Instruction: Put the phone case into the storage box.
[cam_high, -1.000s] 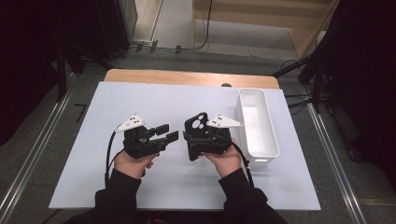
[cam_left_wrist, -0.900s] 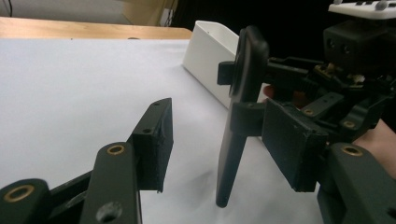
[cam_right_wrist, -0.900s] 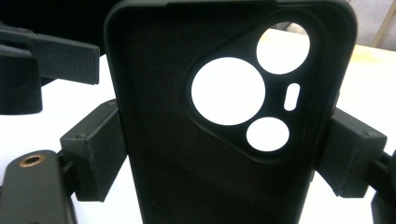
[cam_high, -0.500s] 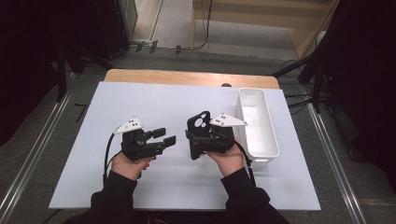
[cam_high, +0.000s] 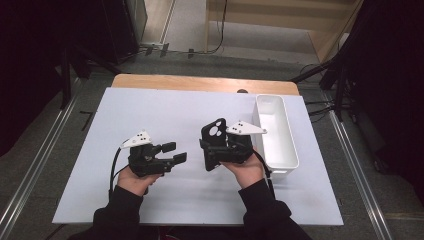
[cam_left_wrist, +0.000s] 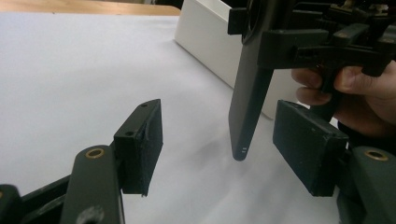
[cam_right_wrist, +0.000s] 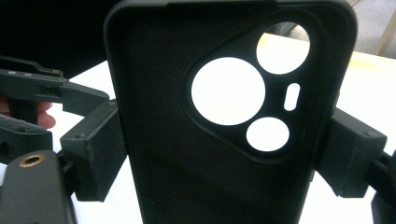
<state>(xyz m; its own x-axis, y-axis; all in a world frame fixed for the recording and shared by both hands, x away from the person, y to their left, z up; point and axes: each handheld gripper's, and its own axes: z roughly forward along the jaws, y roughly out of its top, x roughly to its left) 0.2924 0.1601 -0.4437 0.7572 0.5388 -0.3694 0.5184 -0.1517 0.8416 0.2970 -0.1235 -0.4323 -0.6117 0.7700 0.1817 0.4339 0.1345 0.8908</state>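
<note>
White sheeting covers the table (cam_high: 150, 110), and above its middle a black rubbery phone case (cam_high: 214, 142) with round camera cut-outs is pinched across its width by the right tool (cam_high: 210, 150). Its long axis runs front to back, cut-out end away from the person. The left tool (cam_high: 175, 152), spread and empty, points toward it; a long white plastic tray (cam_high: 277, 145) lies just beside.

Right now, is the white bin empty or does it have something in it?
Empty: the white bin shows bare white floor in the high view.
</note>
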